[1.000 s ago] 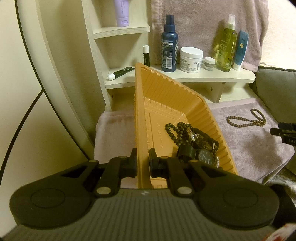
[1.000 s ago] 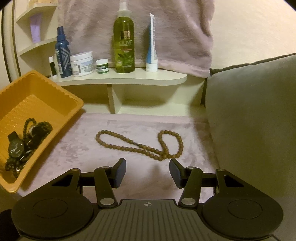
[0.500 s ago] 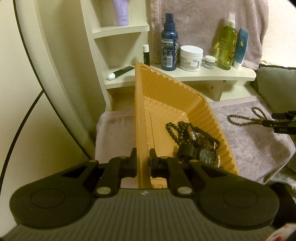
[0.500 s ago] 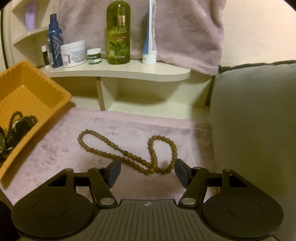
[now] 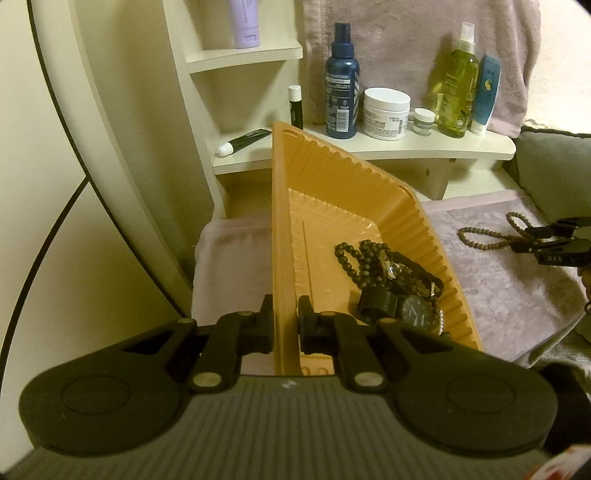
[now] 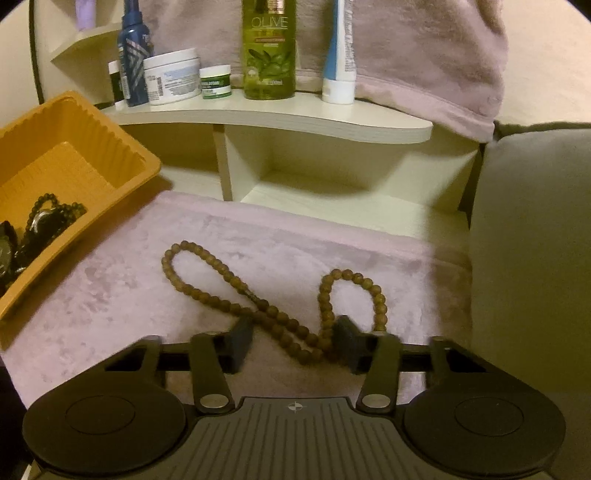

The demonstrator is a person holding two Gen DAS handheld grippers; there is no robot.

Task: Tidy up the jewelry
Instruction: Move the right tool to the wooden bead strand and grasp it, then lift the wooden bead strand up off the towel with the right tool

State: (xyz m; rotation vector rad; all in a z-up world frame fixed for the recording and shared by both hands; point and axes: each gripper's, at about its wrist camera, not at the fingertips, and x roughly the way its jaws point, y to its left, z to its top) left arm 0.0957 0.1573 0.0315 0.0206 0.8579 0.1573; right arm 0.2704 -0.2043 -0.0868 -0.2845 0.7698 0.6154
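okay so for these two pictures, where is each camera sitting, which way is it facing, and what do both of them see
Left wrist: on the left gripper, looking forward and down at the orange tray whose wall it clamps; only its fingers show.
Right wrist: on the right gripper, looking down at the brown bead string on the pink cloth, jaws just closing around it, not yet pressing.
Shared: tray, bead string, cloth, shelf of bottles.

Non-task items I log from here: cream shelf (image 6: 295,118) carrying dark blue spray bottle (image 5: 342,85), white cream jar (image 5: 386,113), small green-labelled jar (image 6: 215,81), olive-oil pump bottle (image 6: 269,48), blue-and-white tube (image 6: 340,51) standing cap down, lip balm stick (image 5: 296,107). Dark tube (image 5: 243,141) lying flat on lower shelf. Lilac tube (image 5: 243,22) on upper shelf. Mauve towel (image 6: 406,48) hanging behind. Mauve mat (image 6: 258,258) below. Grey-green cushion (image 6: 532,258) at right.
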